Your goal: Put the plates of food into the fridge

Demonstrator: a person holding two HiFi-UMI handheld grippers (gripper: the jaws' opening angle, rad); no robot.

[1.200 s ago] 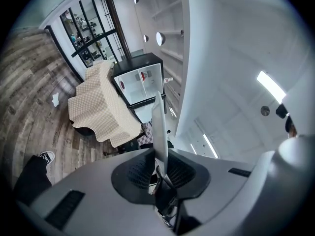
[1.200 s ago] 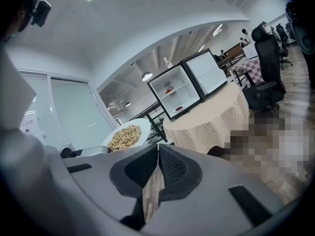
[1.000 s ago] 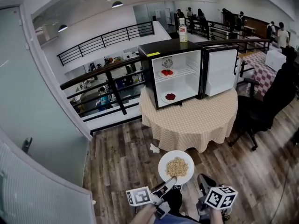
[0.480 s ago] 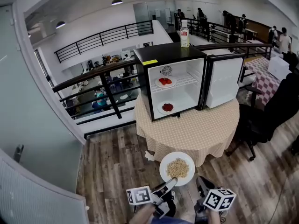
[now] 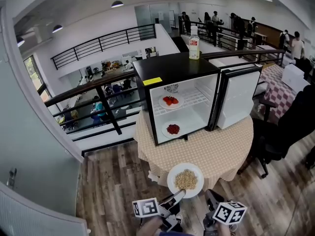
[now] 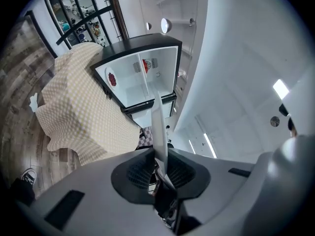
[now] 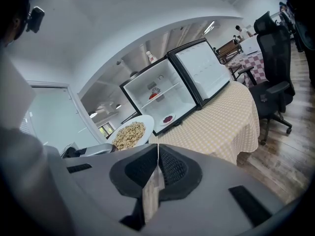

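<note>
Plates (image 5: pixel 162 103): two in fridge (image 5: pixel 167 65) (one plate (image 5: pixel 170 182) held).

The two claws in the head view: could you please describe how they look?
The left claw and right claw each carry a white cube with black square markers. Up close, their bodies are smooth grey, with black ribbed pads.

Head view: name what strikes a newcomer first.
The open fridge stands at centre on the checked table, with red food inside on an upper plate and a lower plate. At the bottom, the left tongs grip a plate of pale food by its rim.
</note>
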